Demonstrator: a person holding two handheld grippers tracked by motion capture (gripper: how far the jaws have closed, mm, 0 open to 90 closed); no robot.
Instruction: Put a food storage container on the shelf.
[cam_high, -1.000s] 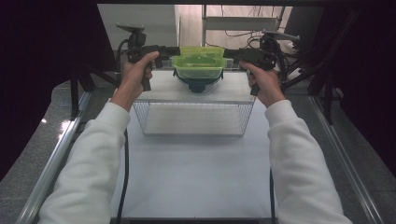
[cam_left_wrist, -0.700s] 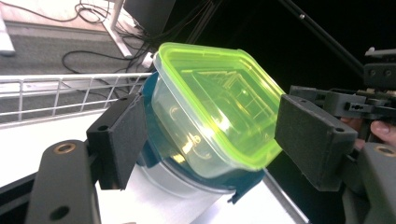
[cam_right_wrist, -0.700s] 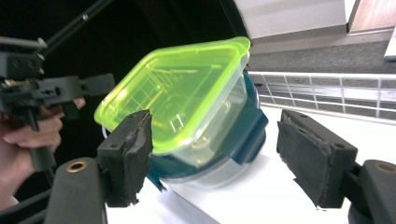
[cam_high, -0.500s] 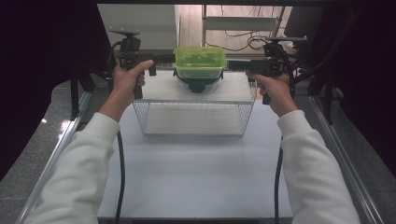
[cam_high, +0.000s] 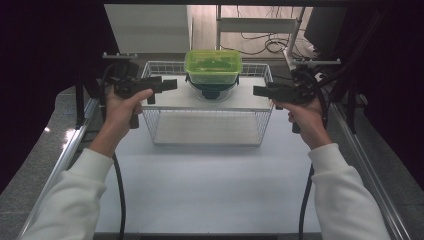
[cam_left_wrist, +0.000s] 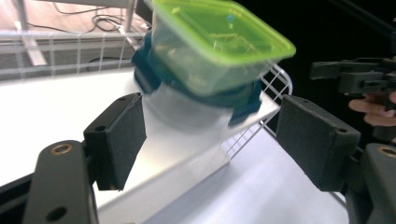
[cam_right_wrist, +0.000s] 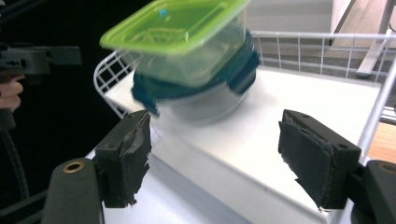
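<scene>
A clear box with a green lid (cam_high: 213, 66) rests on a round container with a blue clip lid (cam_high: 212, 91), on the white shelf (cam_high: 175, 100) of a wire rack. My left gripper (cam_high: 172, 84) is level, left of the stack, open and empty, well clear of it. My right gripper (cam_high: 256, 91) mirrors it on the right, open and empty; its jaws have just opened a little wider. In the left gripper view the green-lidded box (cam_left_wrist: 215, 42) and blue-lidded container (cam_left_wrist: 196, 107) lie beyond my open left gripper (cam_left_wrist: 212, 126). The right gripper view shows the box (cam_right_wrist: 182, 37) past my open right gripper (cam_right_wrist: 212, 140).
The wire rack (cam_high: 207, 127) stands at the far middle of the white table (cam_high: 210, 190), with its raised wire rim behind the stack. Metal rails run along both table sides. Cables trail from both grippers toward the near edge.
Both hands have drawn outward from the sides of the green-lidded box, the left going left and the right going right. The stack stays on the shelf.
</scene>
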